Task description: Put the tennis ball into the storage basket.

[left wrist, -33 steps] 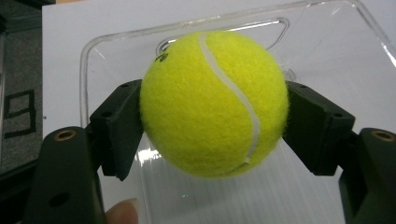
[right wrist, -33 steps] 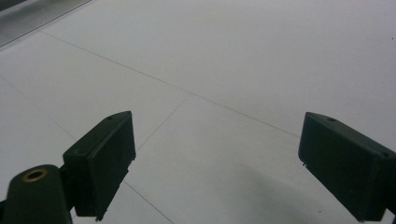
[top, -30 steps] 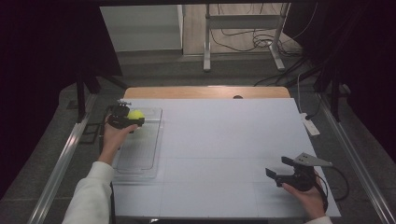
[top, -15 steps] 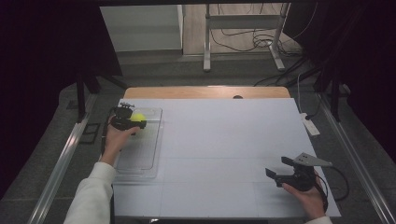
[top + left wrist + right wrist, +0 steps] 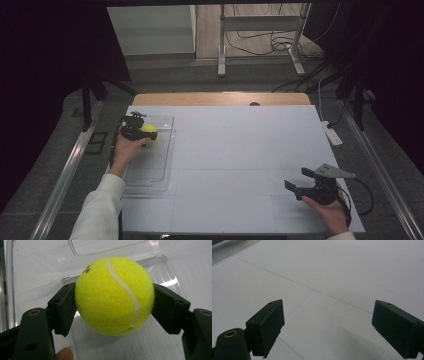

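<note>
- The left gripper (image 5: 136,131) has its 2 black jaws pressed against opposite sides of a yellow tennis ball (image 5: 114,295), clamping it between them.
- In the high view the tennis ball (image 5: 148,129) sits at the far end of a clear plastic tray (image 5: 159,167), which lies along the left side of the white table (image 5: 235,150).
- The left gripper view shows the clear ribbed tray (image 5: 160,340) behind the ball; whether the ball touches it cannot be told.
- The right gripper (image 5: 300,180) is in the person's hand at the near right part of the table, well apart from the tray.
- Its 2 jaws stand wide apart with only bare white table (image 5: 332,277) between them, gripping nothing.
</note>
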Tool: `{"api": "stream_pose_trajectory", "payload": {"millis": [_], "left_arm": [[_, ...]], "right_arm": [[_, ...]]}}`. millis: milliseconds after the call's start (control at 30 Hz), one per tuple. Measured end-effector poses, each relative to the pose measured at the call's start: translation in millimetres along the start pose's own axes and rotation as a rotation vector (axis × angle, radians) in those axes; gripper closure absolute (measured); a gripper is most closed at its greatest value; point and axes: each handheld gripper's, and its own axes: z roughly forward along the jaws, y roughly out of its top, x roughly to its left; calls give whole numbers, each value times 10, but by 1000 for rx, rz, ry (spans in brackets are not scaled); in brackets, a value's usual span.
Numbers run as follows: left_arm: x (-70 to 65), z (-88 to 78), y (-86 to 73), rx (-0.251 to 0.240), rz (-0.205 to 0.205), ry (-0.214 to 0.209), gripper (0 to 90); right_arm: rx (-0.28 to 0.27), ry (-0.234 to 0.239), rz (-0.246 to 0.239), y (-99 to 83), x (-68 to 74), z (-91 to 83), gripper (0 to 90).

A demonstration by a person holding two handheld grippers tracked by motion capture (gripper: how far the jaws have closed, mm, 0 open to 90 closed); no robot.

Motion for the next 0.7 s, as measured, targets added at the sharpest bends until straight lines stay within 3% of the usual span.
{"api": "stream_pose_trajectory", "payload": {"millis": [400,700], "left_arm": [[-6,6,0,-4,-1,11,218],[-15,-61,-1,-71,-7,-10,158]], "right_arm": [[0,0,0,0,-1,0,111],[-1,0,1,1,0,-2,111]]}}
